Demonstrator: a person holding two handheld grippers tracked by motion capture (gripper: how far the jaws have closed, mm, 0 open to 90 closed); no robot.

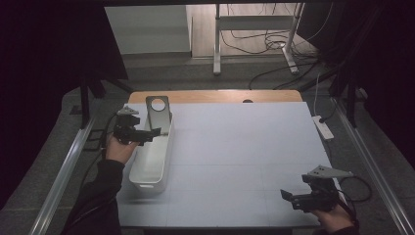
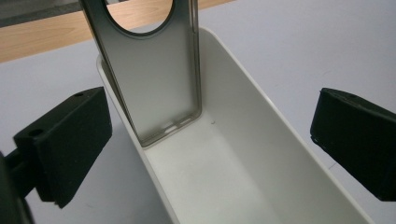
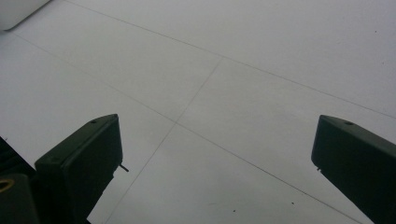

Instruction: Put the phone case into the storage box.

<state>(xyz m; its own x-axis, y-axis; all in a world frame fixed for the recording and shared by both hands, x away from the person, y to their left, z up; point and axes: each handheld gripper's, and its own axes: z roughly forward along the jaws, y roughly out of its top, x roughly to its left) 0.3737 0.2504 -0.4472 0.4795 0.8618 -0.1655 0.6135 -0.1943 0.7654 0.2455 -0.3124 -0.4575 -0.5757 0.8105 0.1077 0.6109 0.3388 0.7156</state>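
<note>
Pale grey matting, smooth and crossed by faint seam lines, is covering the table (image 1: 235,147), whose wooden edge is showing along the far side; beyond it lie a dark floor, trailing cables and a metal frame. Standing just ahead of the left gripper (image 1: 155,131) is a long, narrow white bin (image 1: 152,161) of glossy plastic with rounded corners and a thin rolled rim. Leaning inside its far end is a flat grey metal plate (image 1: 159,113), matt, with raised edges, rounded corners and a large round hole near its top; its lower end is resting on the bin's floor directly in front of the left gripper. In the left gripper view (image 2: 210,144) the black, blocky jaws are standing wide apart, one on each side of the bin, gripping nothing and touching neither bin nor plate. Well apart, near the table's front corner, the right gripper (image 1: 288,197) is hovering over bare matting, its jaws (image 3: 215,154) likewise spread wide and holding nothing.
</note>
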